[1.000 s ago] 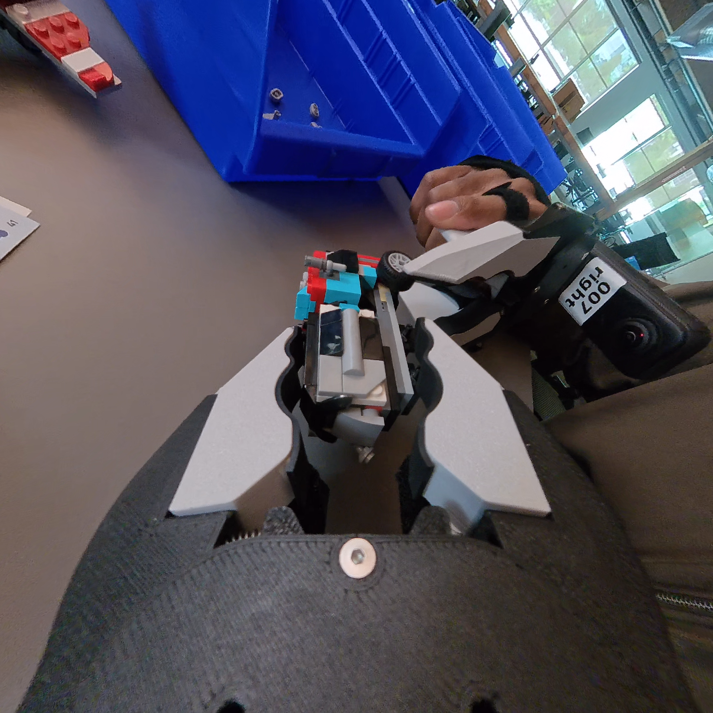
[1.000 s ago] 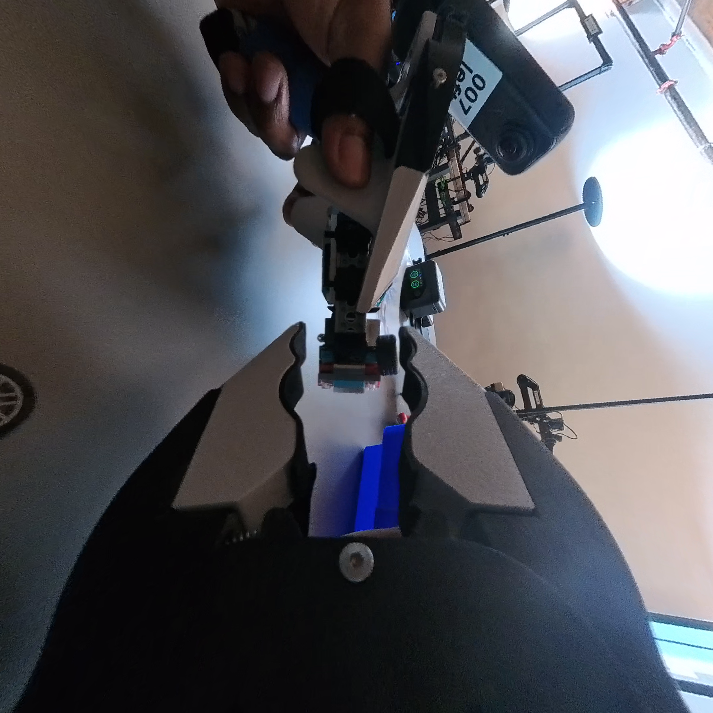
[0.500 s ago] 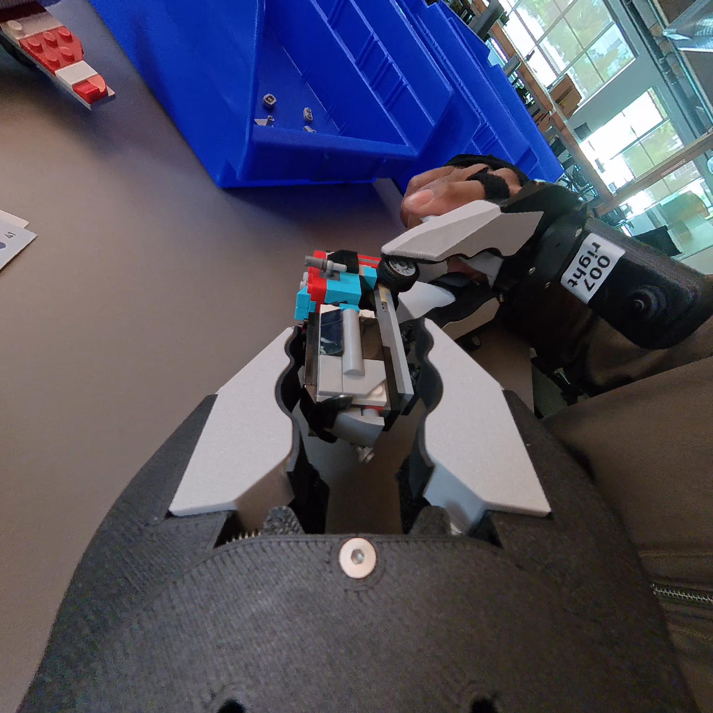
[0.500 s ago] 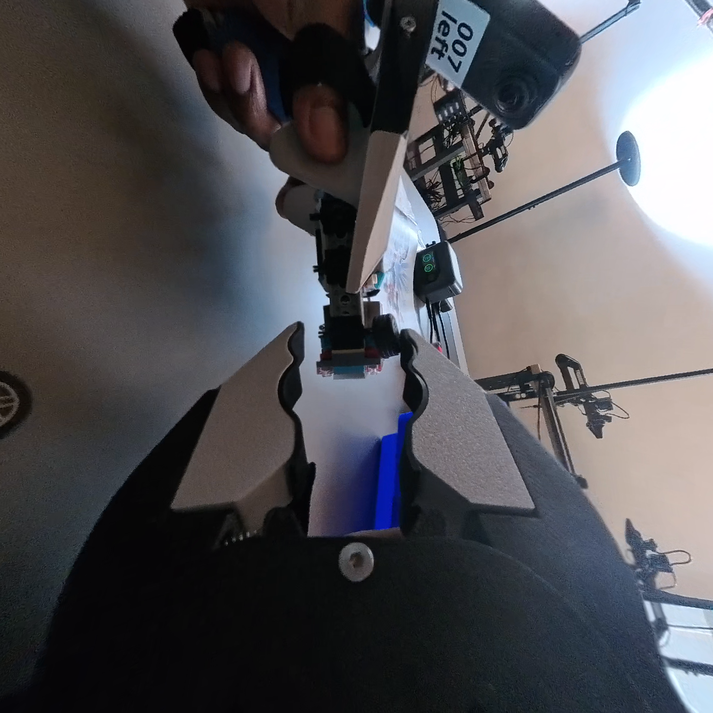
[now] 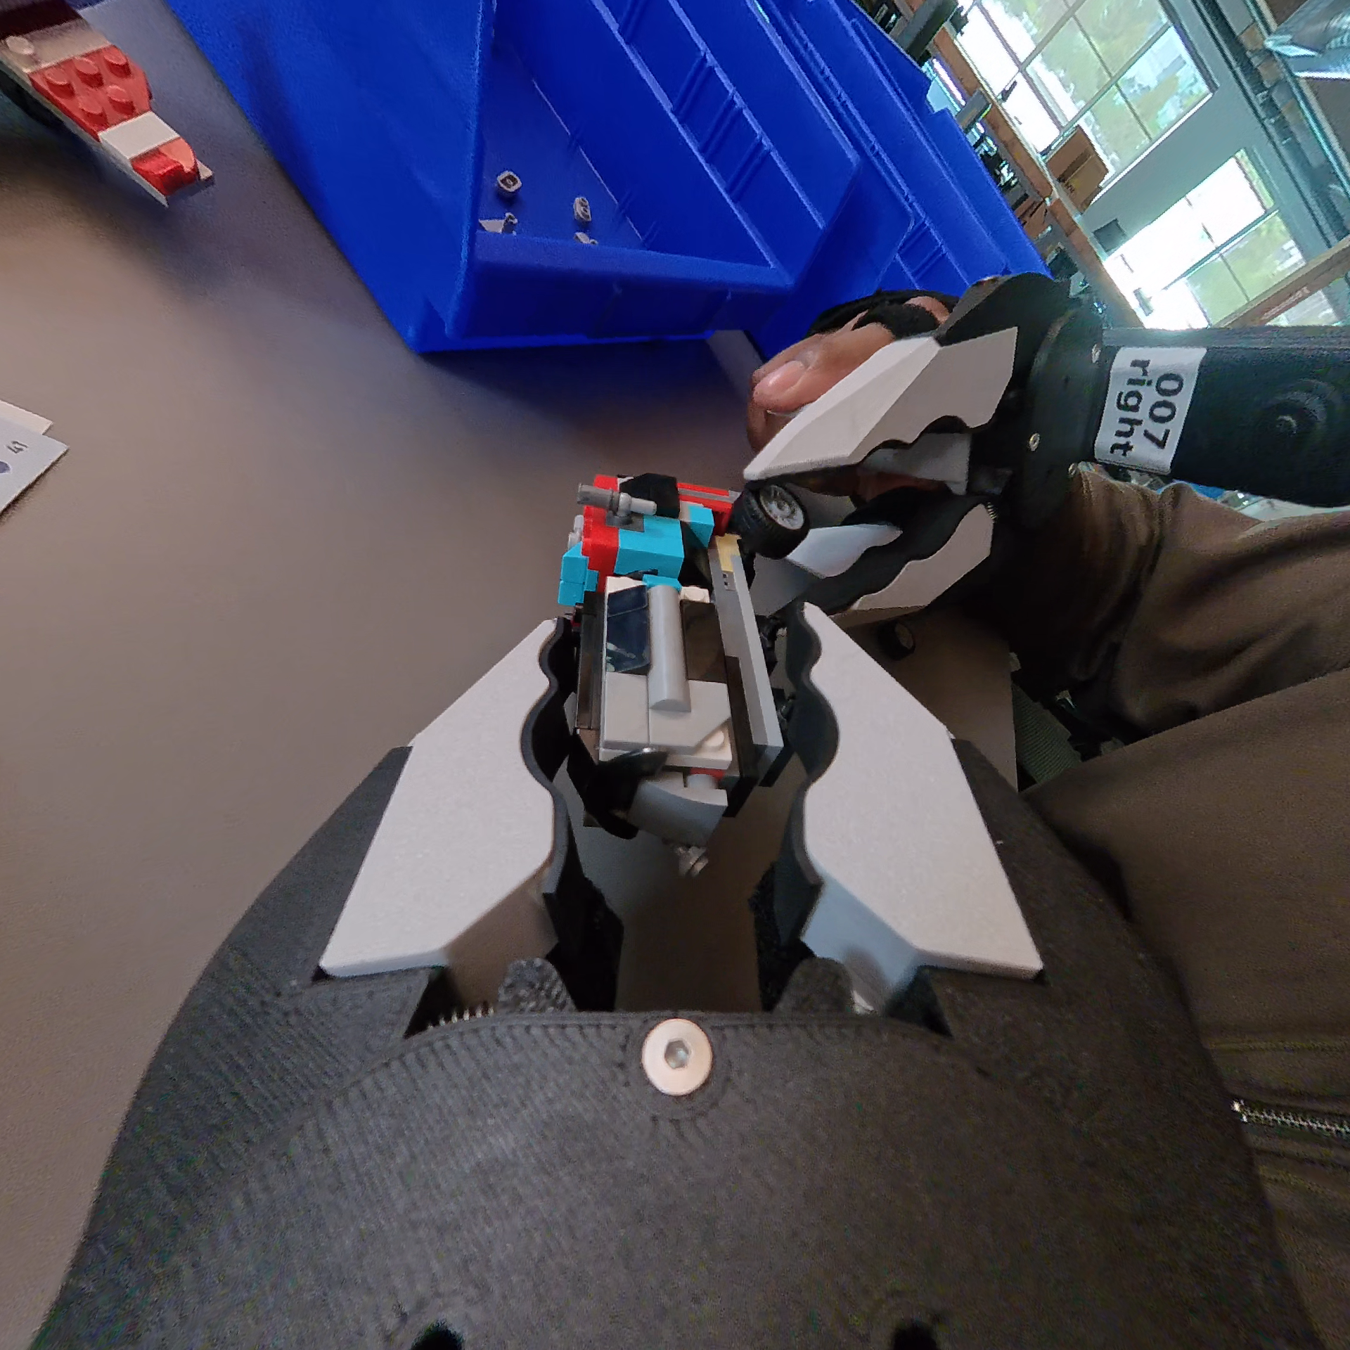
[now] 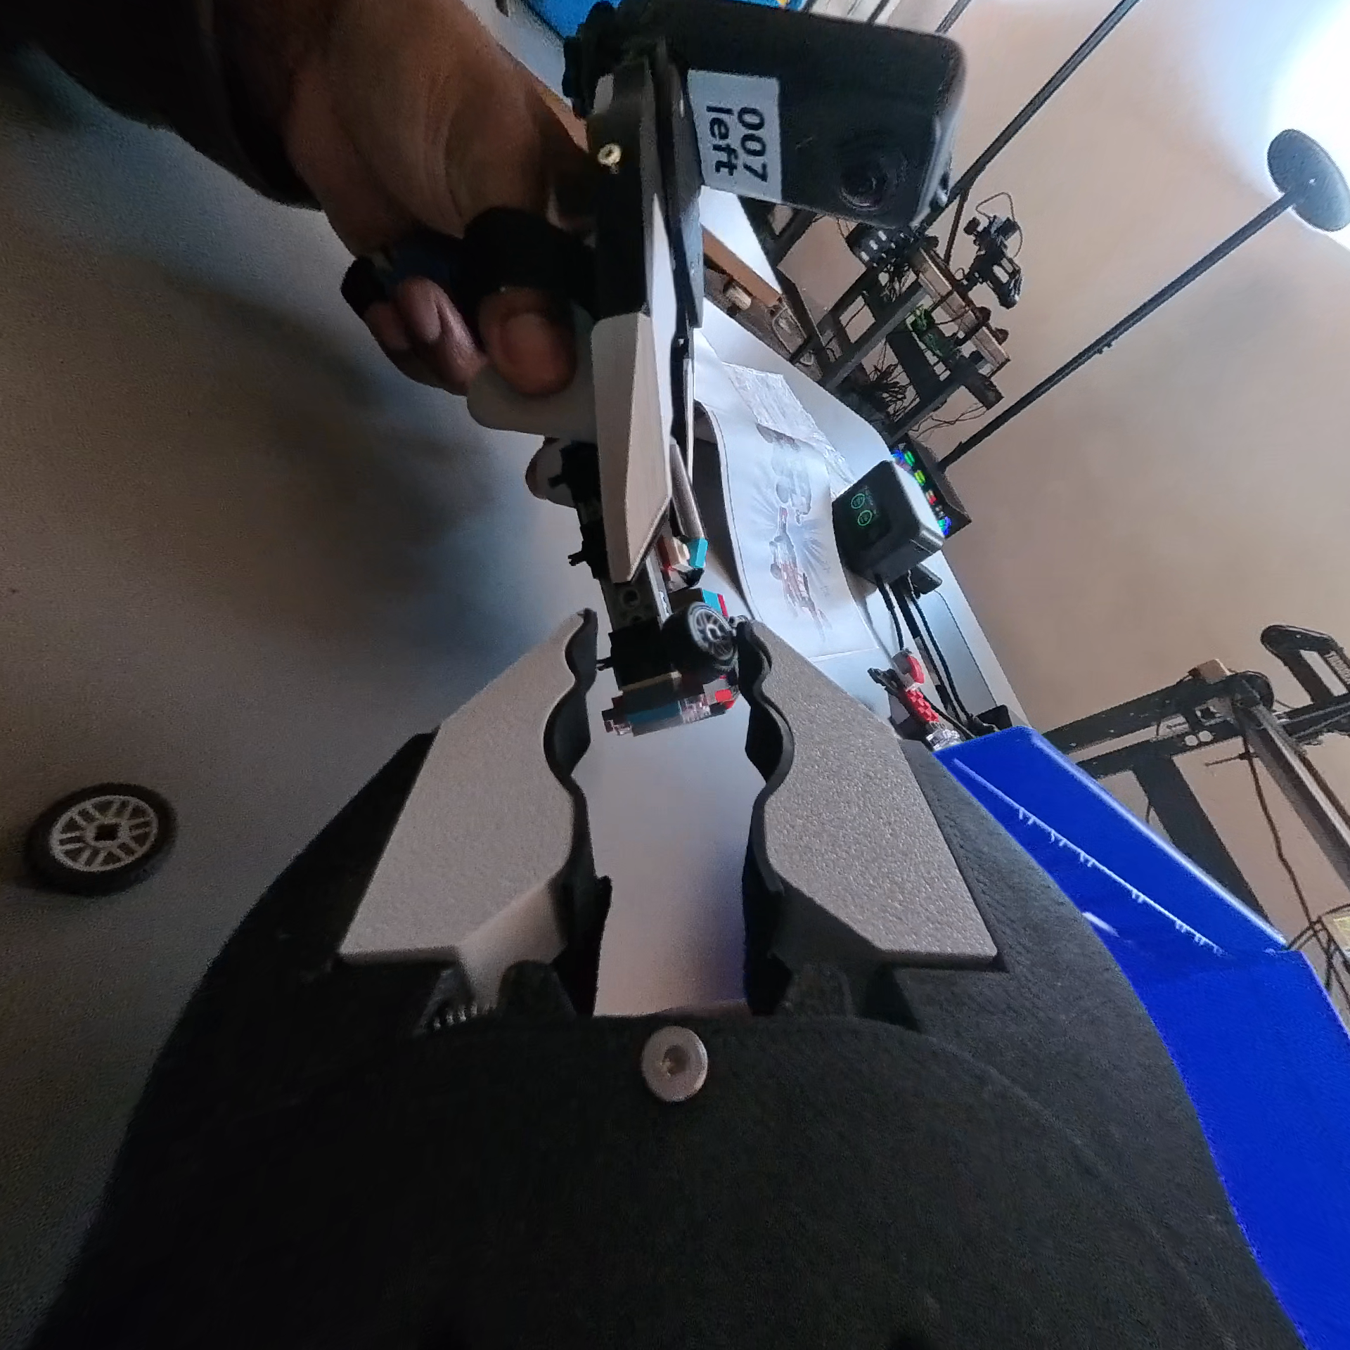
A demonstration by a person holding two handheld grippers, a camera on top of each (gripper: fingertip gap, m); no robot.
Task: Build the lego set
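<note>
My left gripper [image 5: 679, 628] is shut on a brick-built toy car [image 5: 657, 687], grey and black with a teal and red far end, and holds it above the table. A small black wheel with a grey hub [image 5: 778, 511] sits on the car's right side near that end. My right gripper [image 6: 665, 635] is open around that end of the car [image 6: 657, 708]. Its right pad [image 6: 752, 657] touches the wheel [image 6: 701, 632]. Its left pad [image 6: 577, 657] stands a little off the car's black block. The right gripper also shows in the left wrist view [image 5: 774, 511].
Blue bins [image 5: 584, 277] stand behind, one with a few small parts; a bin wall [image 6: 1169, 950] is close on the right. A loose wheel [image 6: 102, 836] lies on the table. A red and white brick piece [image 5: 102, 102], a printed sheet [image 6: 789, 511] and a black device [image 6: 884, 526] lie farther off. The grippers are tip to tip, or close to it.
My right gripper's jaws have narrowed around the car's wheel end, and it has swung round the car. My left gripper has kept the car still in its grasp.
</note>
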